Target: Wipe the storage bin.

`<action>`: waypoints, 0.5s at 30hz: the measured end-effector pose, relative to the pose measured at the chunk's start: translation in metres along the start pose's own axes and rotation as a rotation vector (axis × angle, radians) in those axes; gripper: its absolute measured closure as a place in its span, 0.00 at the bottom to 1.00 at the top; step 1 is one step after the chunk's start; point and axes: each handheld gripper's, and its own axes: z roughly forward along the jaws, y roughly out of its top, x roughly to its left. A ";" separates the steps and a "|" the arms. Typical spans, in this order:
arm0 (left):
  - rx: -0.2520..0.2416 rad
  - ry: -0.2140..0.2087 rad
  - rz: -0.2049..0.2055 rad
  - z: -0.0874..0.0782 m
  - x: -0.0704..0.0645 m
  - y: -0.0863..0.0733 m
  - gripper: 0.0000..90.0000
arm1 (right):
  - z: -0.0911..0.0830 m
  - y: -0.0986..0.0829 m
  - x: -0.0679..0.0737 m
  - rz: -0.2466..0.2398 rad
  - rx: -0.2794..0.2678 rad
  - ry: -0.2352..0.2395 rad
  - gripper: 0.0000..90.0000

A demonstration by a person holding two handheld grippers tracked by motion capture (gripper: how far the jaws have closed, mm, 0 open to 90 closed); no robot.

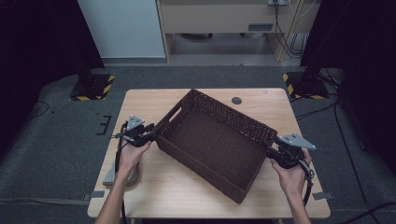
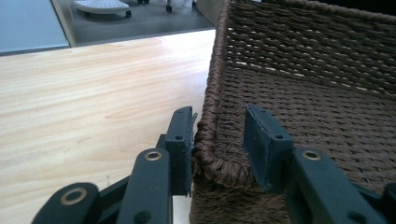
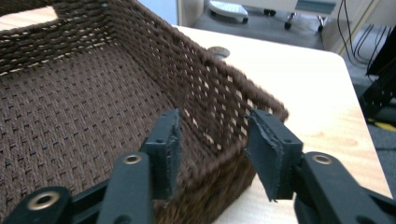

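Left gripper (image 2: 218, 140): jaws spread, straddling the corner rim of the brown woven basket (image 2: 299, 93). Outer jaw flat against the outside of the wall, seemingly touching the weave; inner jaw inside the basket, standing a little off the rim (a gap shows between pad and braid). Not yet pinched on the wall. Light wooden table (image 2: 84, 93) stretching away at 10 o'clock from the jaws, grey floor beyond.

Right gripper (image 3: 212, 144): jaws also spread, one inside the basket (image 3: 84, 98), the other outside, the near corner of the wall rising between them. Neither pad clearly pressed on the weave; daylight on both sides of the wall. Bare table (image 3: 289, 79) at 1 o'clock, with a small dark round disc (image 3: 218, 51) set in the tabletop just past the far wall of the basket.

From the high view: left gripper (image 1: 152, 133) at 9 o'clock of the basket (image 1: 212, 140), at its left corner; right gripper (image 1: 271, 149) at 3 o'clock, at the opposite corner (each held in one hand, forearms entering from 6 o'clock). Basket empty, turned diagonally, roughly mid-table (image 1: 154, 196). Round disc (image 1: 236, 100) at 12 o'clock of the basket, near the far table edge. Grey flat object (image 1: 111, 176) at the table's left edge, partly under the left forearm.
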 end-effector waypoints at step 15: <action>-0.005 -0.046 0.007 -0.013 -0.010 -0.010 0.65 | 0.033 0.004 -0.013 -0.007 0.013 -0.016 0.67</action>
